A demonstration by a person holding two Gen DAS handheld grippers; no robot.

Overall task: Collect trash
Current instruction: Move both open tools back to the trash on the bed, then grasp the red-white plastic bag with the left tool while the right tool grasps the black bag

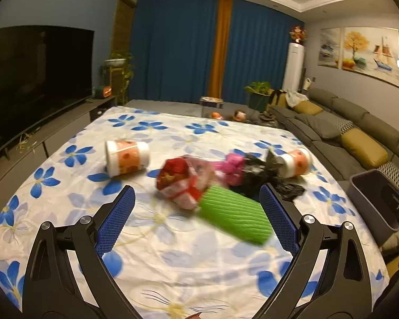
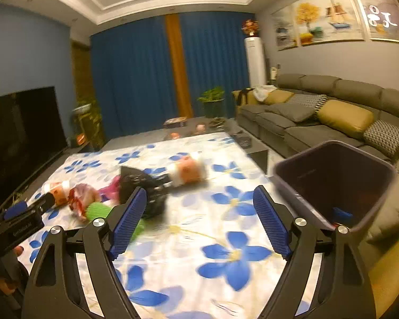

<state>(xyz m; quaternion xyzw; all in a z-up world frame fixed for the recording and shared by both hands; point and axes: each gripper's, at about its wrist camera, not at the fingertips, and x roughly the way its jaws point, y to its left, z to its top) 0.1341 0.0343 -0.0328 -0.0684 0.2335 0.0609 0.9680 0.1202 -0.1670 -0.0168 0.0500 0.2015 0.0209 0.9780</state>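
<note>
While both tools hang wide and empty—left tool (image 1: 196,199), right tool (image 2: 199,207)—the trash (image 1: 212,183) lies heaped mid-counter (image 1: 173,265), so approach is in hand; next, close on the green cup (image 1: 234,218)—bin (image 2: 332,186) waits rightward.

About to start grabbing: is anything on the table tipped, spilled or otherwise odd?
Yes. Two cups lie on their sides, one far left, one far right. Between them sits a loose heap: a red wrapper, a green cup and a black bag. Nothing looks spilled. The bin stands upright.
</note>
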